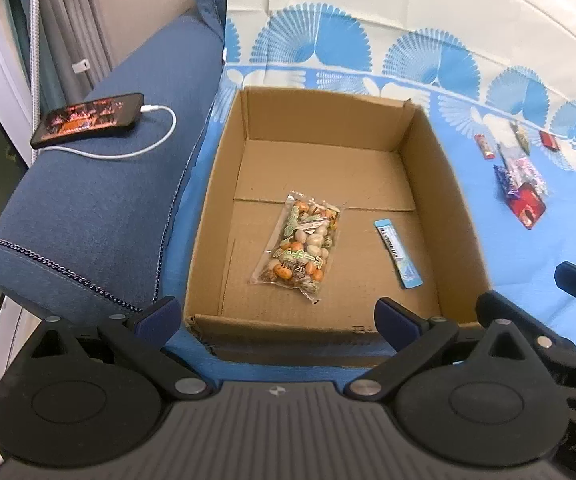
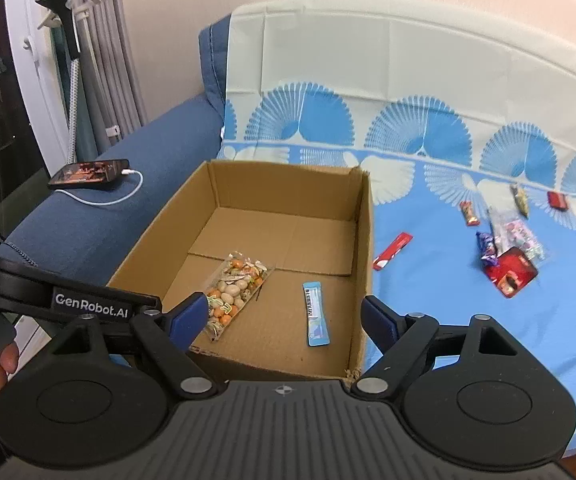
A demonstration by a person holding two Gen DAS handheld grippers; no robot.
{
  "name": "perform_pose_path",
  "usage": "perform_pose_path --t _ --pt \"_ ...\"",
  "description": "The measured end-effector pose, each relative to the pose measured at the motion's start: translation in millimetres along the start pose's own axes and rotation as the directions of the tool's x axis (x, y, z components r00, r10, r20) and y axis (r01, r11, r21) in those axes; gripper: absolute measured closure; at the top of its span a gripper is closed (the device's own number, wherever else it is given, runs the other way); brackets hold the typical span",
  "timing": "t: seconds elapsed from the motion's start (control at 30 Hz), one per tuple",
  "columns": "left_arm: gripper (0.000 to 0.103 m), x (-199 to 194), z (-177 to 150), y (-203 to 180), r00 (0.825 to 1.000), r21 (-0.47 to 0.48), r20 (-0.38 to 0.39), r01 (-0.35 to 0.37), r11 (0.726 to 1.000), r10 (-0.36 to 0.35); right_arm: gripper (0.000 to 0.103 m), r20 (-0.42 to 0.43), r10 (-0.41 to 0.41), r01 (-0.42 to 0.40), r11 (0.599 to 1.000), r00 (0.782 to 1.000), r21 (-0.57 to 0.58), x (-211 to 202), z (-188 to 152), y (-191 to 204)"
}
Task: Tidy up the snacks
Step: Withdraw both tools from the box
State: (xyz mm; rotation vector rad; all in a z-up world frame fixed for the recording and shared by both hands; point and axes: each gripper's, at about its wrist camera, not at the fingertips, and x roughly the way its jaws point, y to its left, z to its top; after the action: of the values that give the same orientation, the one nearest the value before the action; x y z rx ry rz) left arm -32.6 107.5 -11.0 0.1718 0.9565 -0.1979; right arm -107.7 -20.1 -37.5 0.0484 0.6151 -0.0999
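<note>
Both claws, left claw [image 1: 278, 314] and right claw [image 2: 284, 318], hang wide open and empty over the cardboard box [image 1: 453, 200], which collects nut bag [image 1: 301, 246] and blue stick [image 1: 399, 253]; loose snacks [image 2: 507, 244] wait on the bed [image 2: 447, 320].

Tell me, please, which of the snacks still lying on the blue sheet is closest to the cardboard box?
The long red wrapped bar, lying alone beside the brown cardboard box's right wall; the others sit clustered farther right.
</note>
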Motion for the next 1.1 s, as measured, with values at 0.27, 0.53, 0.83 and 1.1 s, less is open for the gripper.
perform_pose_path --t 0.27,0.53,0.83,1.1 --pt "0.0 -21.0 -13.6 0.7 0.999 -0.009 0.031 -0.019 1.0 0.019 0.017 0.036 -0.002 0.003 1.0 0.999 -0.025 -22.2 -5.7 4.6" --pt "0.0 -34.9 -22.0 2.5 0.998 -0.013 0.059 -0.029 0.999 0.03 0.016 0.061 0.004 -0.001 0.999 0.998 -0.041 -36.0 -10.1 9.0" --pt "0.0 -42.5 -24.5 -0.4 0.997 0.005 0.079 -0.027 1.0 0.027 0.013 0.077 -0.002 0.003 1.0 0.997 -0.019 -43.5 -11.9 6.9" --pt "0.0 -41.3 -23.5 -1.1 0.997 0.008 0.076 -0.027 1.0 0.026 0.013 0.07 0.003 -0.002 1.0 0.998 -0.01 -41.7 -11.5 5.3"
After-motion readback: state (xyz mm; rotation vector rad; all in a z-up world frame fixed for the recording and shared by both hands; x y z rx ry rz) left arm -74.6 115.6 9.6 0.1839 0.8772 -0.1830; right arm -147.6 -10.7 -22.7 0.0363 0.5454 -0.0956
